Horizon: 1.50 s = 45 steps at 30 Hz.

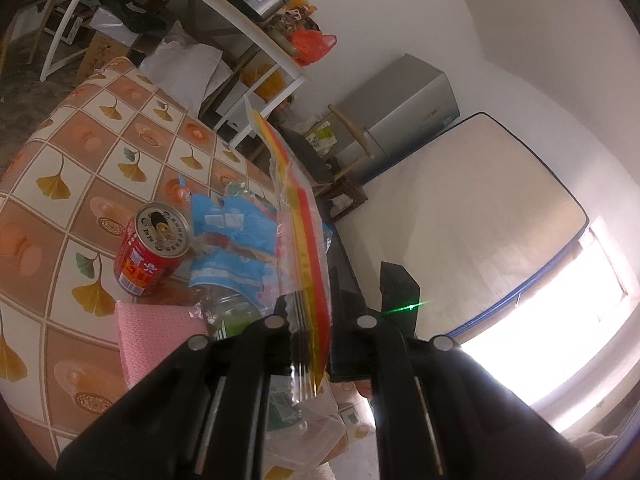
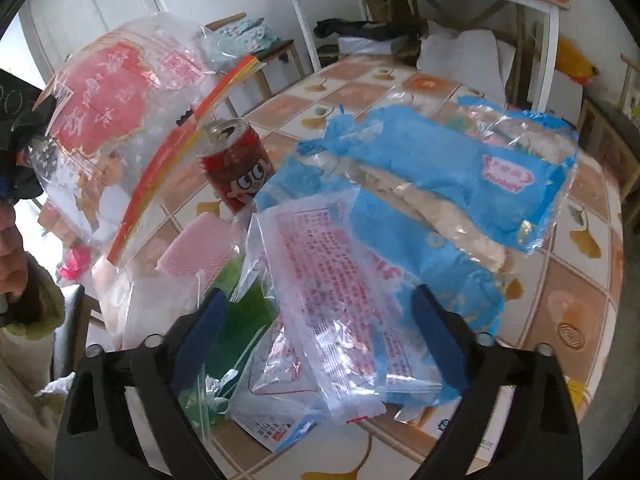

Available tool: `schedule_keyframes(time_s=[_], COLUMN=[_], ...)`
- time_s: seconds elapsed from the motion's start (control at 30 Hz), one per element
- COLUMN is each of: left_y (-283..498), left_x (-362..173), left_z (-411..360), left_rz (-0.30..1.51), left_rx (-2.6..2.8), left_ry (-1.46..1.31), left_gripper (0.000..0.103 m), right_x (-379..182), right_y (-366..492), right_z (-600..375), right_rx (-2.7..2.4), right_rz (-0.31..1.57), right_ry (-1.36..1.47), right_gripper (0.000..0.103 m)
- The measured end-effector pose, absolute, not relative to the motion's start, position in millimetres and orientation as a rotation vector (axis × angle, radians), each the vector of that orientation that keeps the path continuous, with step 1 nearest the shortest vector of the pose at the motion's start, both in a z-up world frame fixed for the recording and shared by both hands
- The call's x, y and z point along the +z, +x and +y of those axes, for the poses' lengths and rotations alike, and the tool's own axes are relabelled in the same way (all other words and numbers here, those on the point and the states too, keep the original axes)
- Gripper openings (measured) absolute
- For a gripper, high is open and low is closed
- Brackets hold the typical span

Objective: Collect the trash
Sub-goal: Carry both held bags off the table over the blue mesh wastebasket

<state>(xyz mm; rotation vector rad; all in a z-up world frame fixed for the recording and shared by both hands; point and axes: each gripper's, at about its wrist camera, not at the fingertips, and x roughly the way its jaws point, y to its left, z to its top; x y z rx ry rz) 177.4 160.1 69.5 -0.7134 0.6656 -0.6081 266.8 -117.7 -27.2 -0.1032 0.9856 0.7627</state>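
My left gripper [image 1: 316,312] is shut on the edge of a clear zip bag [image 1: 298,208] with a red and yellow strip, which it holds up beside the table. The right wrist view shows the same bag [image 2: 116,120] hanging open at the left. A red drink can [image 2: 238,168] stands upright next to it. My right gripper [image 2: 320,300] is open above a pile of wrappers. A clear wrapper with red print [image 2: 328,280] lies between its fingers, untouched. Torn blue wrappers [image 2: 432,160] lie behind it, and a green plastic bag [image 2: 244,316] lies to the left.
The table [image 1: 80,160] has a tile-and-leaf patterned cover. A pink sponge cloth [image 1: 152,328] lies near the can [image 1: 150,256]. Behind stand a white rack [image 1: 256,28] with clutter, a grey fridge [image 1: 404,108] and a leaning mattress [image 1: 480,220]. A person's sleeve [image 2: 28,312] is at the left.
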Motion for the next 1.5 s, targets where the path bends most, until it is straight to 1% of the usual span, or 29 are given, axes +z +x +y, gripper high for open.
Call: schedule_keyframes(time_s=[0.03,0.07,0.13,0.23,0.33,0.43,0.7,0.87,0.97,1.07,1.17,1.27,1.37,1.5], left_y=[177,175,175,173,170,166,151,146,151,163,185,201,210,212], left_x=[69,71,71,71,75,79,98,112,121,128,128,121,98,41], left_z=[160,160,161,160,157,153,134,106,75,26,-41,-124,-213,-327], left_rz=[0.666,0.666,0.666,0.663,0.655,0.647,0.627,0.632,0.654,0.712,0.817,0.913,1.002,1.148], left_rx=[-0.608,-0.609,-0.611,-0.616,-0.619,-0.621,-0.633,-0.670,-0.720,-0.802,-0.875,-0.939,-0.988,-1.066], left_ry=[-0.713,-0.712,-0.709,-0.705,-0.694,-0.677,-0.618,-0.551,-0.505,-0.431,-0.332,-0.160,0.038,0.246], left_gripper=[0.005,0.005,0.005,0.005,0.005,0.005,0.005,0.005,0.005,0.005,0.005,0.005,0.005,0.005], right_x=[-27,-27,-24,-20,-11,-1,26,46,53,55,45,25,-22,-94], right_y=[267,266,264,262,256,250,223,190,168,139,105,83,60,48], right_z=[-117,-118,-120,-124,-129,-133,-165,-214,-251,-300,-365,-421,-488,-539], right_rx=[0.766,0.762,0.752,0.742,0.736,0.739,0.771,0.767,0.729,0.640,0.482,0.344,0.165,-0.002], right_rz=[0.994,0.995,0.988,0.982,0.959,0.926,0.834,0.742,0.689,0.631,0.581,0.567,0.593,0.681], right_ry=[-0.097,-0.087,-0.078,-0.053,-0.034,-0.004,0.166,0.328,0.414,0.508,0.606,0.703,0.874,1.052], right_gripper=[0.069,0.066,0.054,0.044,0.037,0.034,0.032,0.032,0.032,0.032,0.032,0.032,0.032,0.032])
